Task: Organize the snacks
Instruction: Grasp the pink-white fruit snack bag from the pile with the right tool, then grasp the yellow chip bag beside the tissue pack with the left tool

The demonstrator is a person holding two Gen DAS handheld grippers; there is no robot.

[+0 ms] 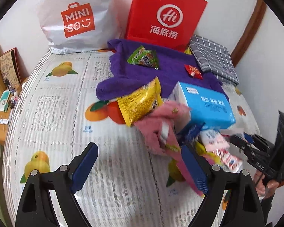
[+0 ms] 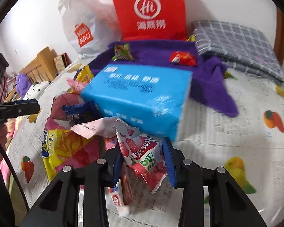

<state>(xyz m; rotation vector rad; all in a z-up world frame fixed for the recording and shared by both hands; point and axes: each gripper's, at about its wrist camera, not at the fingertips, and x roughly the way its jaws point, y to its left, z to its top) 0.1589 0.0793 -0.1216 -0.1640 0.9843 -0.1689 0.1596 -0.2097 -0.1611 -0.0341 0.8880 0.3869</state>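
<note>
Right gripper clamped on strawberry snack pouch at lower centre of the right wrist view; left gripper spread wide, nothing in it.
Pouch sits at the near edge of the snack pile, just under the tilted blue tissue pack — lifting could drag that pack or the pink wrapper off the heap. Grip looks to catch only the pouch's crinkly edges — might slip. Green candy packet and red packet already lie on the purple towel, upper centre.

Bright even light, fisheye-bent edges, dark corners, slight motion blur
</note>
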